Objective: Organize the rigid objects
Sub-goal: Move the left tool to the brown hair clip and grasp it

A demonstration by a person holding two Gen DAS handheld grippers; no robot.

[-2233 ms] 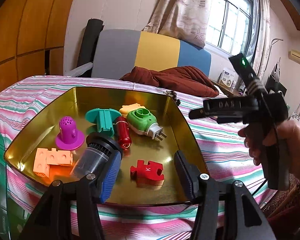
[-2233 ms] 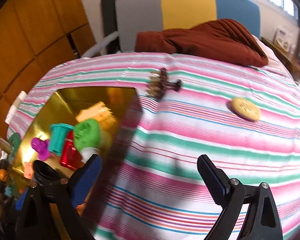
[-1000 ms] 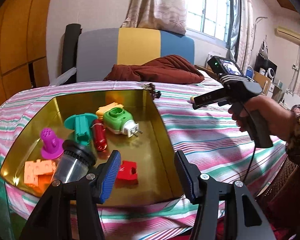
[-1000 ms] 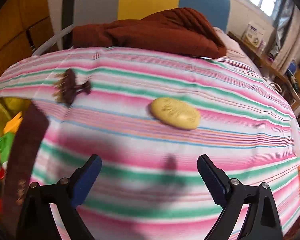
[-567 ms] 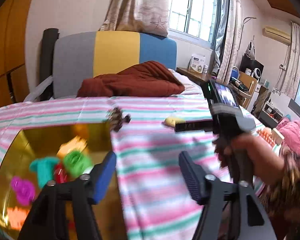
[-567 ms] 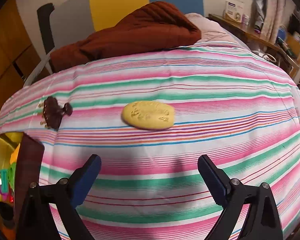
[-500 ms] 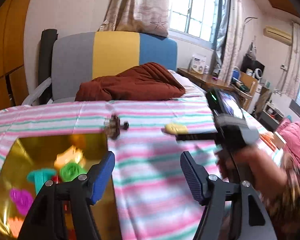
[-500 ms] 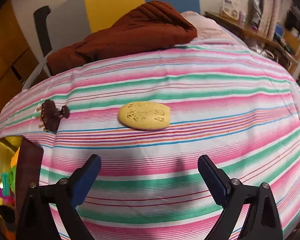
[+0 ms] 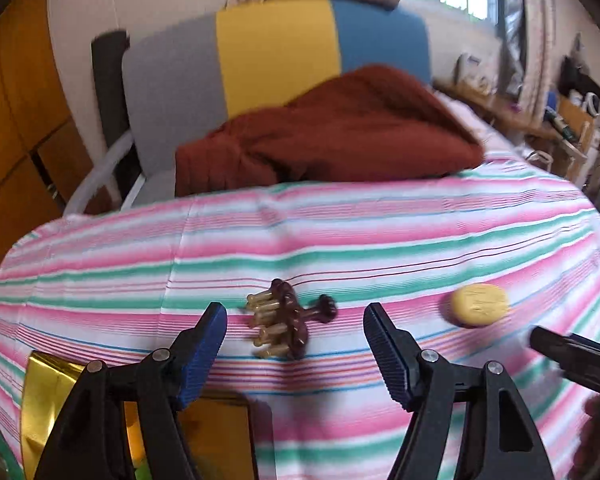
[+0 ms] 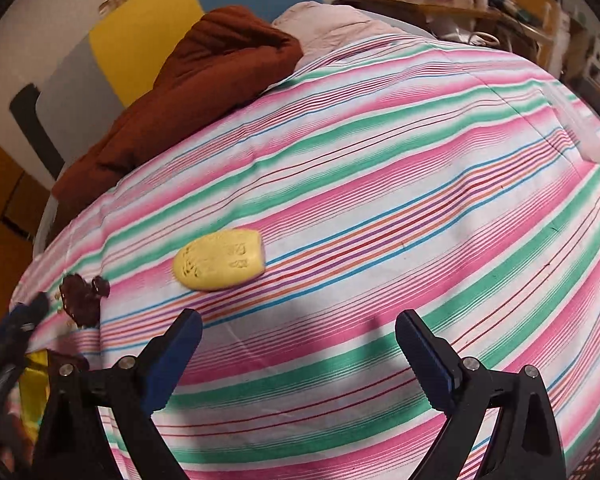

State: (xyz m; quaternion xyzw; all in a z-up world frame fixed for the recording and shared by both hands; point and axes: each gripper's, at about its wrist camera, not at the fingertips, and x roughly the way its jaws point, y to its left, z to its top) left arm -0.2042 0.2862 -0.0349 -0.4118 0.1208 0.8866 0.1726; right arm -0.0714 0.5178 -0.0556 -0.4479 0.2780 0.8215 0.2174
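A dark brown hair claw clip (image 9: pixel 284 324) lies on the striped cloth, framed between the fingers of my left gripper (image 9: pixel 295 316), which hovers above it without touching. The left jaws are opening and grip nothing. A yellow oval piece (image 9: pixel 479 305) rests to the clip's right. In the right wrist view that yellow piece (image 10: pixel 220 264) lies ahead and left of my right gripper (image 10: pixel 298 322), which stands wide open and empty over the cloth. The clip (image 10: pixel 82 298) shows at the far left. A corner of the gold tray (image 9: pixel 48 376) sits at bottom left.
A rust-brown blanket (image 9: pixel 332 132) is heaped at the far side, against a grey, yellow and blue backrest (image 9: pixel 276 52). The right gripper's black body (image 9: pixel 572 356) juts in at lower right. A cluttered desk (image 10: pixel 440 4) stands beyond the bed.
The left gripper swung right, from over the tray's toys to over the hair clip, and its jaws widened. The right gripper rolled; the yellow piece now sits left of its centre.
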